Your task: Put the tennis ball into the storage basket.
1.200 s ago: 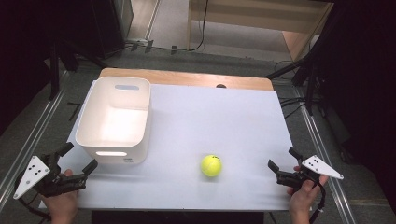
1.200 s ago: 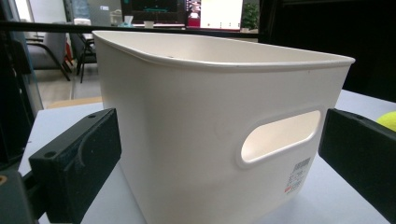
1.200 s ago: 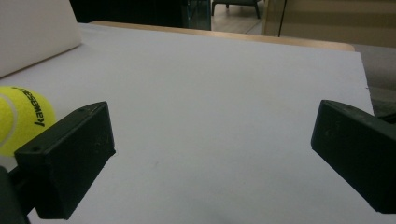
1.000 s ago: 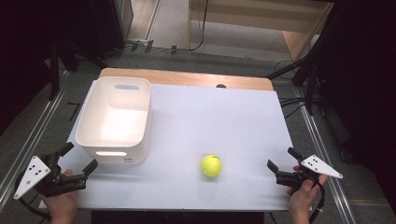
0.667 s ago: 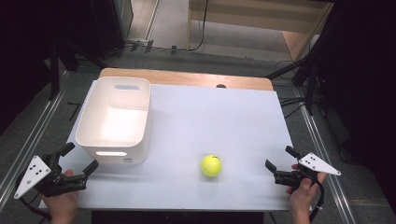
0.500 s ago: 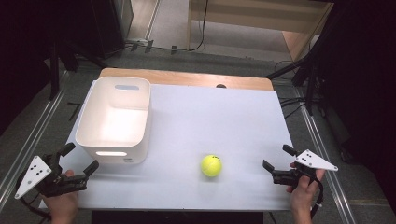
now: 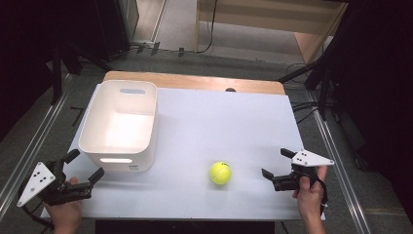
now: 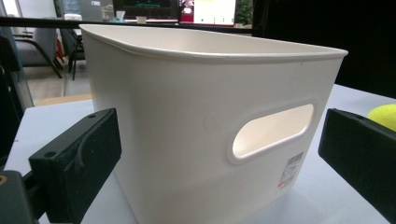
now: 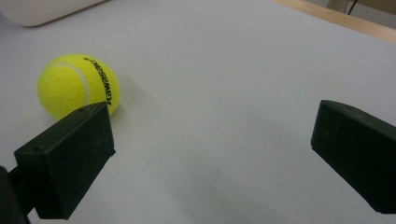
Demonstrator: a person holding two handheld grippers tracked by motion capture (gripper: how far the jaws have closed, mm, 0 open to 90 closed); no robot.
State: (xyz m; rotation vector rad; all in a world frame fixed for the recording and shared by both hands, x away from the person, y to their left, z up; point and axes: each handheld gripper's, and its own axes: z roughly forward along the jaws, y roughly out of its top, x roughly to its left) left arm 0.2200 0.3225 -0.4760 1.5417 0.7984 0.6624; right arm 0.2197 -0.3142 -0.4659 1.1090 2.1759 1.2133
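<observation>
A yellow tennis ball [image 7: 220, 172] rests on the white table [image 7: 224, 126], front of centre; the right gripper view shows the ball [image 9: 77, 85] past the left jaw. My right gripper [image 7: 275, 163] stands open a little to the ball's right, holding nothing. A white plastic bin [image 7: 120, 125] with a handle cutout stands at the left; the left gripper view shows the bin [image 8: 196, 121] close up. Near the table's front left corner my left gripper [image 7: 84, 165] is open, just in front of the bin, with nothing held.
A wooden strip [image 7: 195, 81] runs along the table's far edge. Metal rails [image 7: 336, 161] flank the table on both sides. A sliver of the ball [image 8: 384, 115] peeks past the right jaw in the left gripper view.
My right gripper has crept left toward the ball. The left gripper, ball and bin have stayed put.
</observation>
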